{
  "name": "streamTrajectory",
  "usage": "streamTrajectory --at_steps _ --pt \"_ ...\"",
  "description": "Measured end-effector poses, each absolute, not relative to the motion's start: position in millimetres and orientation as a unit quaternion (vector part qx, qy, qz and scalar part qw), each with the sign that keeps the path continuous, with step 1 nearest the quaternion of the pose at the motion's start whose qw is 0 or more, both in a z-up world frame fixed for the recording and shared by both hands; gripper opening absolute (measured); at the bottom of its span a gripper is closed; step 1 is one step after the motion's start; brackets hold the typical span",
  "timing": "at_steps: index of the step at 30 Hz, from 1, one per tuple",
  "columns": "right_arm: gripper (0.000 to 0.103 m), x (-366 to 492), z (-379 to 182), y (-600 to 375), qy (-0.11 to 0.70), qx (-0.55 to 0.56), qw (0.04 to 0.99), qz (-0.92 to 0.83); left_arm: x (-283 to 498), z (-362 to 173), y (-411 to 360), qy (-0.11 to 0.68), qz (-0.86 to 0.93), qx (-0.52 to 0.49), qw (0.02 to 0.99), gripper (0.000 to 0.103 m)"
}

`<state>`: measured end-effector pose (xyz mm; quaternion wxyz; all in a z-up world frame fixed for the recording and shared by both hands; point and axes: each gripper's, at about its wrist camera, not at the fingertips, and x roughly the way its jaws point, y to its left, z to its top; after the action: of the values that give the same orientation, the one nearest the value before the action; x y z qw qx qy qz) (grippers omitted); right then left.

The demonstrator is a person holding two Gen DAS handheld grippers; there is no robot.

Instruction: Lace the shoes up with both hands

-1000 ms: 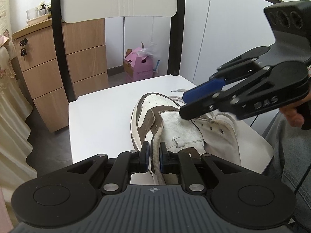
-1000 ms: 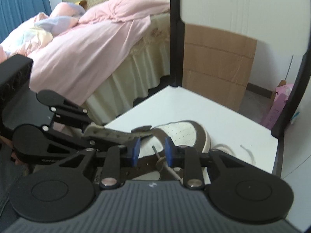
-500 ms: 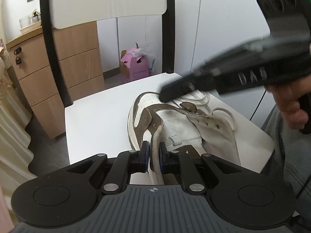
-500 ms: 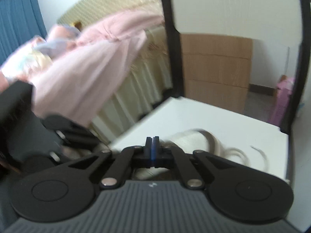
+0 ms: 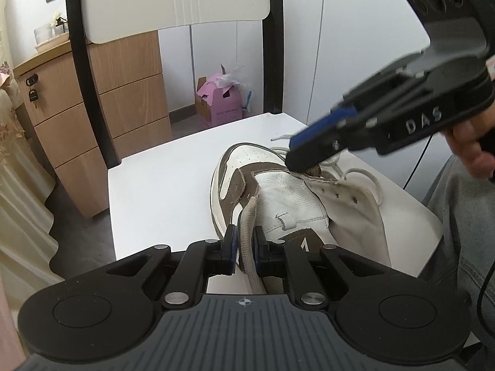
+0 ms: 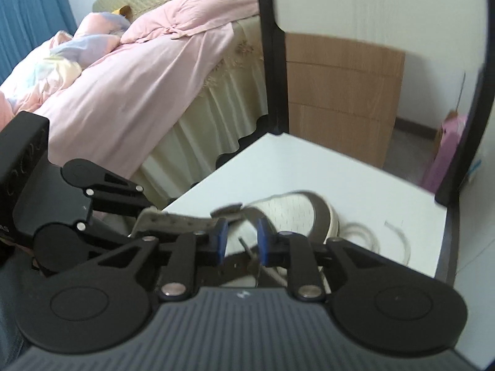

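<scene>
Shoe (image 5: 278,198), brown and white, lying on white chair seat (image 5: 161,191), mid-lacing. Left gripper (image 5: 244,247), angled downward: jaws pinching beige lace (image 5: 247,225) taut. Right gripper (image 6: 239,241), angled downward over the eyelet flap (image 5: 349,204): jaws opening, nothing clamped, lace tip (image 6: 247,249) between them. Likely next: close on the tip and thread an eyelet.

The letters "DAS" stand in pale raised capitals on the black side of the right claw (image 5: 304,162), behind its blue pads. Just ahead of the left claw (image 5: 244,245), a white "1" sits on the brown patch of the shoe (image 5: 278,198) tongue. Far beyond both claws, the pink box (image 5: 221,100) on the floor carries a line of print too small to read.
</scene>
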<state>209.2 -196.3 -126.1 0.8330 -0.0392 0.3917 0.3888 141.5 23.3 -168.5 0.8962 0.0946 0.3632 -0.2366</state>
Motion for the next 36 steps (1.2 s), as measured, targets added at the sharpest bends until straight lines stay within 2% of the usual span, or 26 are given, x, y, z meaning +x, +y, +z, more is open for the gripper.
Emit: streamTrajectory --at_steps 1,2,3,4,8,13,17,27,30,34,35,36 --pt "0.021 208.4 -128.9 -196.7 0.390 -0.039 0.835 0.386 141.1 -168.6 23.4 0.363 -0.237 0.095 0.896 0.012" --pt "0.015 207.6 -131.4 -197.2 0.387 -0.037 0.837 0.384 141.0 -168.7 23.5 0.362 -0.237 0.095 0.896 0.012" --pt "0.006 208.1 -133.0 -197.7 0.387 -0.032 0.840 0.380 140.9 -168.9 23.3 0.362 -0.237 0.097 0.897 0.012" --pt "0.003 209.4 -134.0 -199.1 0.389 -0.018 0.842 0.374 140.9 -169.0 23.1 0.361 -0.237 0.099 0.897 0.012" --pt "0.002 208.9 -137.6 -199.2 0.385 0.007 0.848 0.365 140.2 -169.8 20.1 0.356 -0.238 0.114 0.896 0.012" --pt "0.002 190.9 -132.5 -180.5 0.346 -0.072 0.856 0.378 136.9 -171.1 14.6 0.351 -0.238 0.135 0.896 0.012" --pt "0.002 191.6 -128.6 -172.8 0.333 -0.083 0.853 0.392 135.8 -171.5 11.5 0.349 -0.238 0.142 0.895 0.012" --pt "0.002 196.0 -63.3 -149.4 0.260 0.018 0.852 0.454 136.0 -171.6 11.5 0.349 -0.237 0.143 0.895 0.012" --pt "0.002 200.9 -49.4 -139.1 0.256 0.006 0.849 0.462 137.3 -171.4 12.8 0.350 -0.236 0.141 0.896 0.012" --pt "0.008 215.3 -53.8 -143.4 0.287 0.007 0.853 0.436 137.4 -170.6 13.8 0.351 -0.238 0.135 0.895 0.012" --pt "0.022 217.7 -54.9 -148.2 0.291 0.013 0.856 0.427 137.6 -170.5 14.2 0.351 -0.238 0.134 0.895 0.012" --pt "0.030 219.0 -55.6 -154.3 0.290 0.020 0.860 0.420 138.0 -170.6 14.6 0.352 -0.238 0.133 0.895 0.012"
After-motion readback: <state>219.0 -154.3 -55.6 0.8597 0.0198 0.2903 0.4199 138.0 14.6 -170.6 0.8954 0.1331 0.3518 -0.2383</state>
